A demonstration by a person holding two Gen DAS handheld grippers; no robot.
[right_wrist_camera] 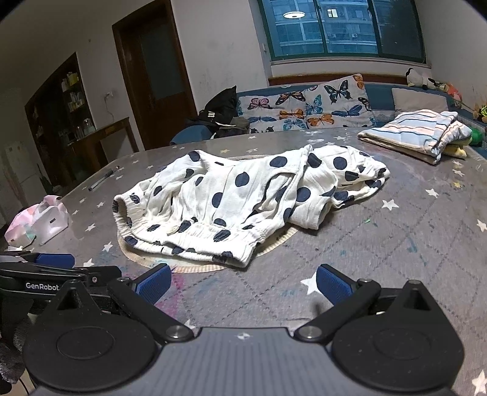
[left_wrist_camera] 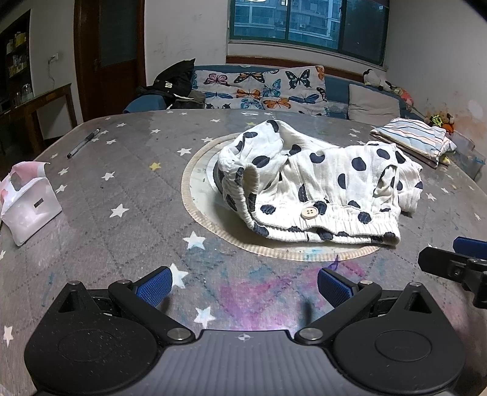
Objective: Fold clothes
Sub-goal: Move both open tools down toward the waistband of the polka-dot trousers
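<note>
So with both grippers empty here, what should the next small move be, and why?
Probably bring both grippers forward to the elastic waistband of the crumpled polka-dot shorts. The left gripper and right gripper hover open, short of it, and that near edge offers the clearest grasp.

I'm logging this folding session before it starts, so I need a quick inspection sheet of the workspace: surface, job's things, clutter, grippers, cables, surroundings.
Surface: grey star-print table cover, stained pink and blue near the front edge; a round mat at the middle.
Job's things: polka-dot garment crumpled on the mat, unfolded, button showing; striped folded clothes at the far right.
Clutter: pen far left; white-and-pink bag at the left edge.
Grippers: left gripper open, empty, short of the garment; right gripper open, empty.
Cables: nothing seen on the table.
Surroundings: butterfly-print sofa, dark jacket, window, wooden door.
</note>
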